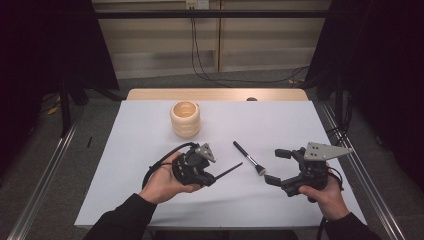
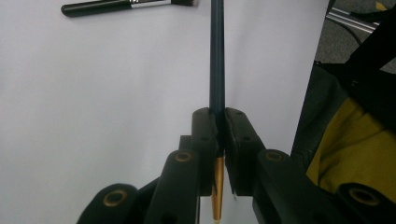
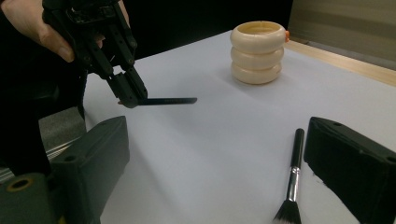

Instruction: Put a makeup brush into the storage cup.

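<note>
While my left gripper (image 1: 212, 176) clamps 1 thin brush (image 1: 229, 171) short of the cup (image 1: 185, 119), my right gripper (image 1: 276, 167) gapes over the other brush (image 1: 248, 158), ungrabbed.

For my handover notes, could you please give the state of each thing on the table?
Left gripper: shut on the thin dark-handled brush, held off the table.
Right gripper: open, nothing between its jaws.
Black makeup brush with silver ferrule: lying flat, untouched.
Cream ribbed holder: upright, nothing visible inside.
</note>
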